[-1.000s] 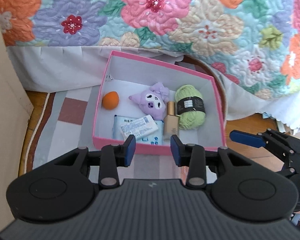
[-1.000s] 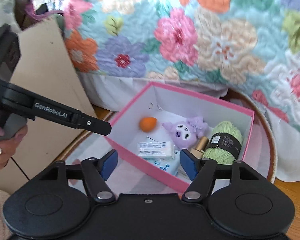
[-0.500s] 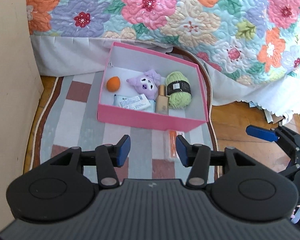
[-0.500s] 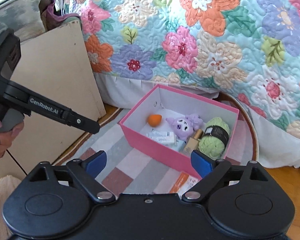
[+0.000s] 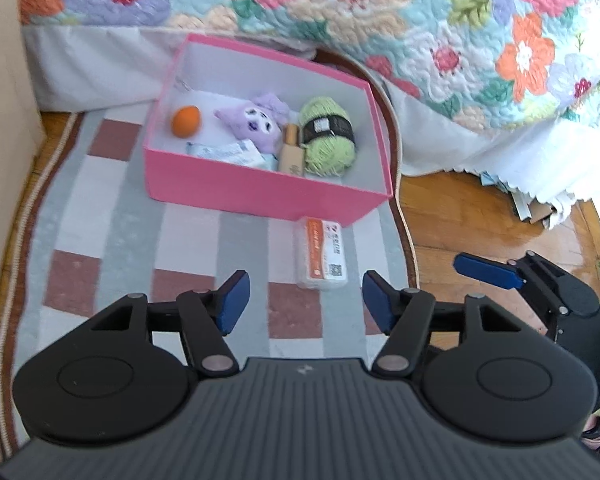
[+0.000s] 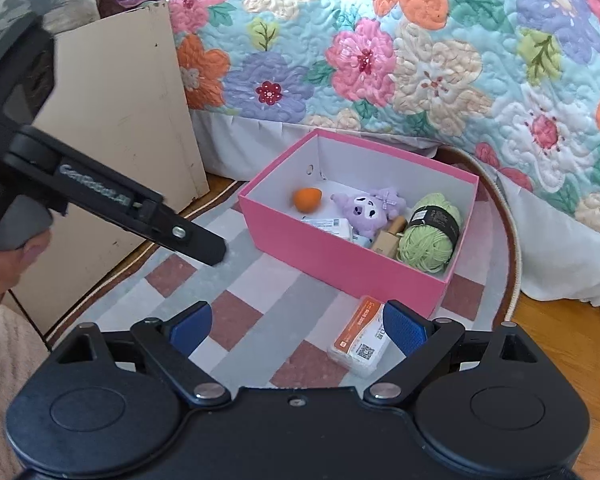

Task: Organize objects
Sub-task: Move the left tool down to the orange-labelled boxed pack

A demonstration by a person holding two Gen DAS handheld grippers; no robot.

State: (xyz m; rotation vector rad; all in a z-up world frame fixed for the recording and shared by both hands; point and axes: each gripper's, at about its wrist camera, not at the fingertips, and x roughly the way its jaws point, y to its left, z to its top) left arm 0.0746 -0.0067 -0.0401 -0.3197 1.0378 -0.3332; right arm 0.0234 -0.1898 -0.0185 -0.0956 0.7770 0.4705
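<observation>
Holding both tools back from the pink box (image 5: 260, 196), you have room to see what is left to tidy. Your left hand-held gripper (image 5: 304, 300) has nothing between its jaws, which are opening, about half spread, as if being readied for a pick. Your right hand-held gripper (image 6: 296, 328) stands wide apart and also empty.

Just ahead of both, lying flat on the checked rug (image 5: 112, 208), is the small orange-and-white packet (image 5: 323, 254), touching or almost touching the box's near wall. It is the only loose item in view, so I judge it the next thing to go in. From the right wrist view it (image 6: 360, 346) sits just inside the right-hand jaw, so that tool looks better placed for it.

Beyond the packet, the box already holds an orange egg-shaped sponge (image 5: 186, 120), a purple plush toy (image 5: 256, 120), a flat wrapped pack (image 5: 228, 152), a tan bottle (image 5: 290, 152) and green yarn (image 5: 328, 142), grouped along the floor of the box so free space remains at the right end.
</observation>
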